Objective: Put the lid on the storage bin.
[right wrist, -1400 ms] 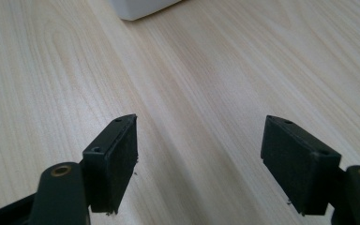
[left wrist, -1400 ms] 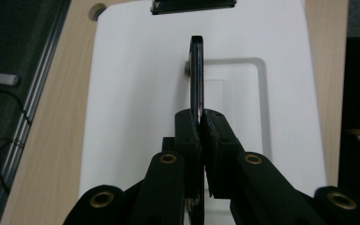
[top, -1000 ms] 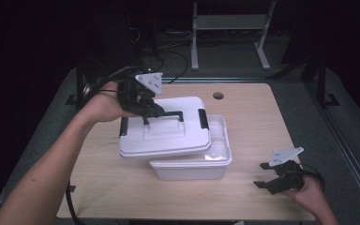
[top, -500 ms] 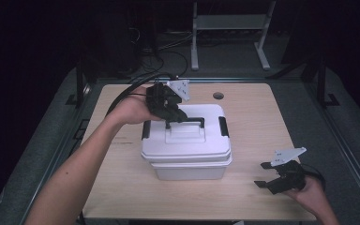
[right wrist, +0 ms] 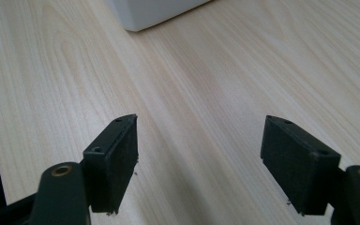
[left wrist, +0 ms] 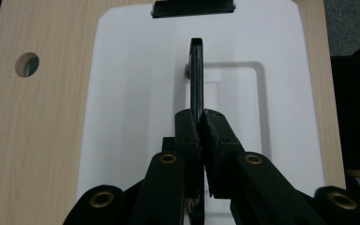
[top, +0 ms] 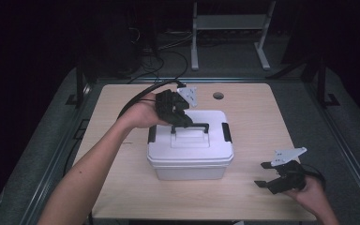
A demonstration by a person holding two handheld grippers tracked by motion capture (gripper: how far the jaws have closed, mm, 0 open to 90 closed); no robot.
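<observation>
Lid (top: 190,140) now sits squarely over the white box (top: 191,166), no longer hanging off its far-left side; left gripper (top: 182,121) has carried it across and down by the black handle (left wrist: 196,77), jaws pinching that handle. Box stands mid-table (top: 122,197). Right gripper (top: 274,177) rests near the table's right front corner, jaws spread, nothing between them. To finish well, judge it best to check all edges seat flush before letting go, then press the black side latches (top: 226,132) home. No brand, label or writing readable anywhere.
</observation>
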